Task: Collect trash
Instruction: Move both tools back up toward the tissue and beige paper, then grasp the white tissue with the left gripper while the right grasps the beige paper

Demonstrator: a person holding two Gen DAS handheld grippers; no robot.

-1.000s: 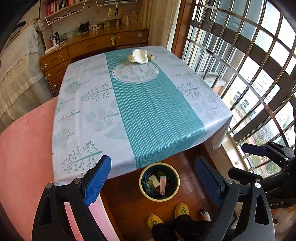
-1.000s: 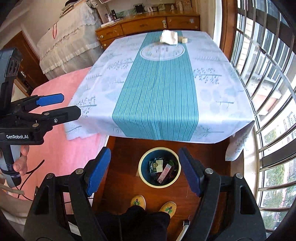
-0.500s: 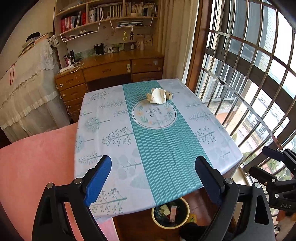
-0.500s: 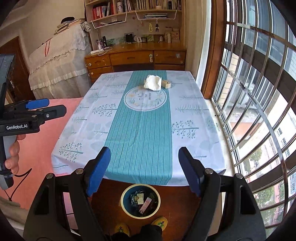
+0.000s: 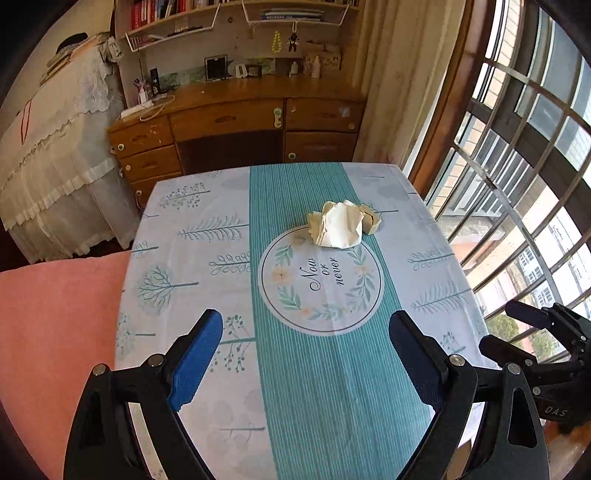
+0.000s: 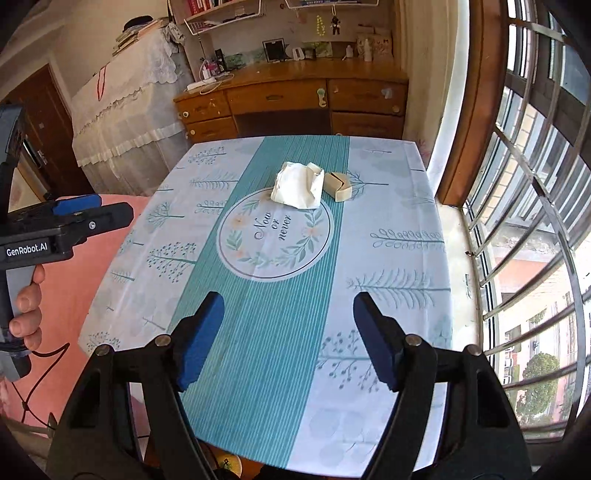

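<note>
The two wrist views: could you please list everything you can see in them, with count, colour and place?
crumpled paper: one, white, far half of the table at the round print's edge
small block: one, beige, just right of the paper
tablecloth: one, pale with tree prints and a teal centre stripe, covering the table
desk: one, brown wood with drawers, behind the table
shelves: wall-mounted, with books, above the desk
lace cover: one, white, draped left of the desk
window bars: metal, along the right
left gripper: blue pads, open, empty
right gripper: blue pads, closing slightly, nothing between
</note>
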